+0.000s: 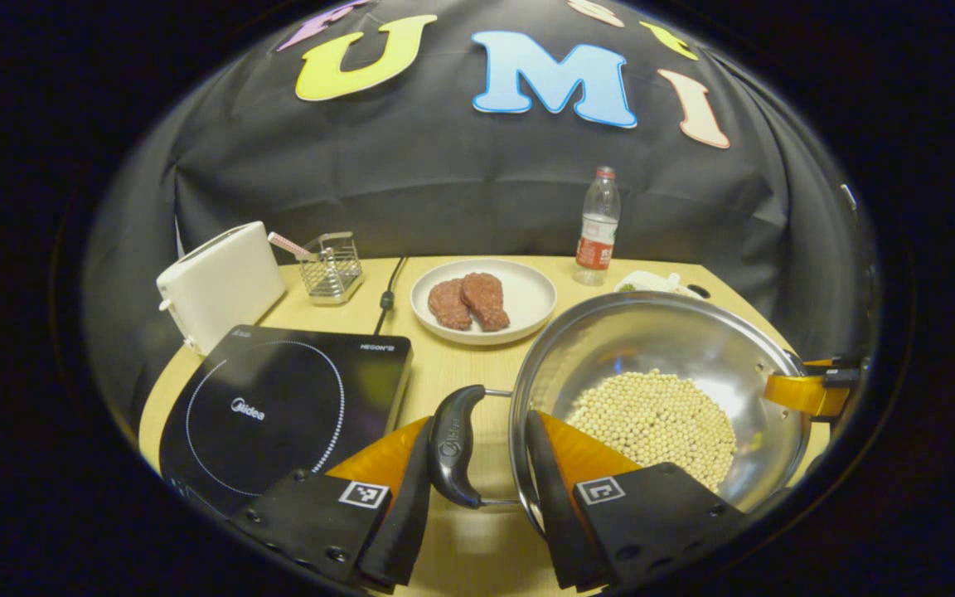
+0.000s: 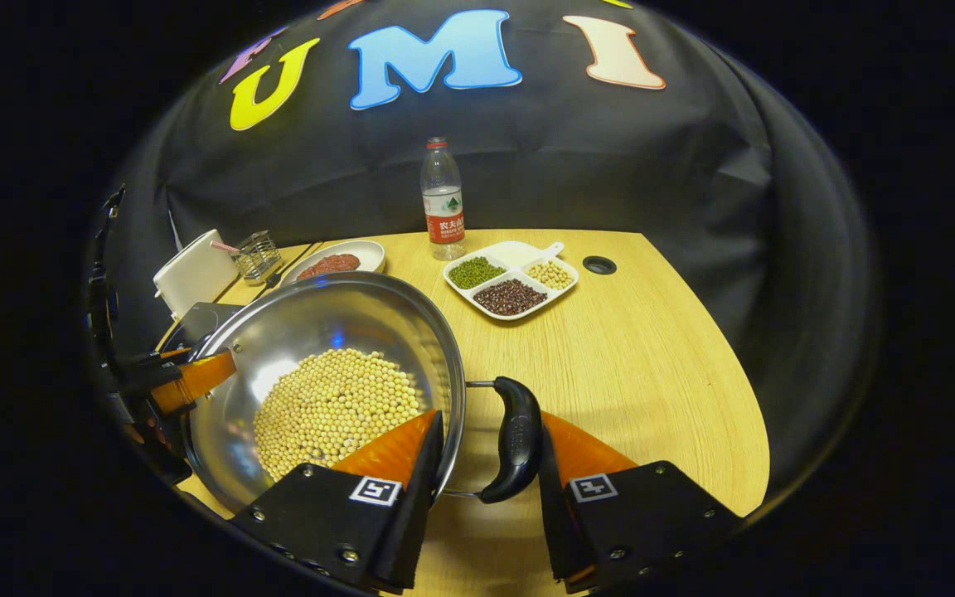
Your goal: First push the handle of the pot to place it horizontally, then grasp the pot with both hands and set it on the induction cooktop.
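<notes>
Pot handle [image 1: 454,445] btwn jaws, left gripper [image 1: 477,481]; same w/ right gripper [image 2: 484,477].

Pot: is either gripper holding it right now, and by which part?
Apparently both. The left gripper straddles the pot's left side handle, the right gripper its right side handle. Full clamping cannot be told.

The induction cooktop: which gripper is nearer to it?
Left. The left gripper straddles the pot handle beside the induction cooktop; the right gripper is at the pot's far handle.
</notes>
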`<state>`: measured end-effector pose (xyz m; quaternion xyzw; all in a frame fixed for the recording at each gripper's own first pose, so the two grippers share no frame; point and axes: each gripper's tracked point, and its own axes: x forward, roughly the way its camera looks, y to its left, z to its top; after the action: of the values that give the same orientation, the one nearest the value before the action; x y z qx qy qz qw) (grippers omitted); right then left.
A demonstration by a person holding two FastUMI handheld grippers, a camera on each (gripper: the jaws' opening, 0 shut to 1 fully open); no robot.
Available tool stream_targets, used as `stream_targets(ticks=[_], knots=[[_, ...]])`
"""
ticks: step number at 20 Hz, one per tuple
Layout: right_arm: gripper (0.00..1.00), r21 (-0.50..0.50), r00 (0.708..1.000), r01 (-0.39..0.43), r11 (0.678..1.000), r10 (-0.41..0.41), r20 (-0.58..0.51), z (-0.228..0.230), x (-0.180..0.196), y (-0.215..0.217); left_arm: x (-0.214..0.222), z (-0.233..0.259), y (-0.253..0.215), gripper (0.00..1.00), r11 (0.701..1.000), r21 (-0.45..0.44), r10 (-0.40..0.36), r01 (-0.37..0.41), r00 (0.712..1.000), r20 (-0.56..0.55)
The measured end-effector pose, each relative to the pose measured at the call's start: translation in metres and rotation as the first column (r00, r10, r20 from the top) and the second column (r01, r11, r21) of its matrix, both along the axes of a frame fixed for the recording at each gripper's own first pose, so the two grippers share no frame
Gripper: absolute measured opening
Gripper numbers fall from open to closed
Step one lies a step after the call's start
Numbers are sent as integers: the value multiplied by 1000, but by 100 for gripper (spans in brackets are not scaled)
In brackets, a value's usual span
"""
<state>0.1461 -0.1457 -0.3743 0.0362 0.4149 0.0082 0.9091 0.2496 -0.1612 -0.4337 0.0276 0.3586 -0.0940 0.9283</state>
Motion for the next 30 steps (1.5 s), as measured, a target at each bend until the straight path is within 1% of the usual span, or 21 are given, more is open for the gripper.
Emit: stream_targets(ticks=[1,2,3,4,5,6,7,9,19,20,23,24,26,27,30], knots=[[59,-6,1000,4,1000,-4,3,5,-1,5,1,5,4,68,1000,-4,-3,3,1000,7],[59,-9,1000,12,1000,-12,7,10,-2,10,1,9,10,64,1000,-6,-7,7,1000,12],[59,-10,1000,21,1000,-21,7,14,-3,17,3,12,17,64,1000,-6,-12,12,1000,14],[59,-9,1000,29,1000,-29,7,18,-5,23,4,16,24,68,1000,-7,-19,19,1000,16],[59,-8,999,35,999,-35,9,21,-7,31,6,21,30,68,1000,-10,-23,23,999,22],[59,-8,999,43,999,-43,9,25,-8,38,7,26,38,68,1000,-12,-27,27,999,23],[59,-7,999,49,999,-48,12,28,-9,46,8,29,46,64,999,-15,-29,30,999,24],[59,-6,998,52,999,-52,19,35,-10,62,9,36,62,64,999,-19,-30,31,999,34],[59,4,998,35,999,-35,47,51,-5,136,15,55,142,64,1000,-20,-7,8,999,52],[59,5,998,33,999,-33,48,52,-5,142,16,56,149,68,1000,-19,-5,6,999,53],[59,4,998,26,1000,-27,55,53,-3,160,18,56,169,68,1000,-20,4,-3,998,58],[59,6,998,25,1000,-25,56,54,-3,166,19,57,176,64,1000,-20,7,-5,998,60],[59,5,998,21,1000,-22,59,55,-2,179,19,58,190,64,1000,-19,10,-9,998,64],[59,7,998,20,1000,-20,60,55,-3,186,20,58,197,68,1000,-18,11,-10,998,64],[59,12,998,19,1000,-19,63,56,-2,206,23,58,219,68,1000,-21,16,-15,998,66]])
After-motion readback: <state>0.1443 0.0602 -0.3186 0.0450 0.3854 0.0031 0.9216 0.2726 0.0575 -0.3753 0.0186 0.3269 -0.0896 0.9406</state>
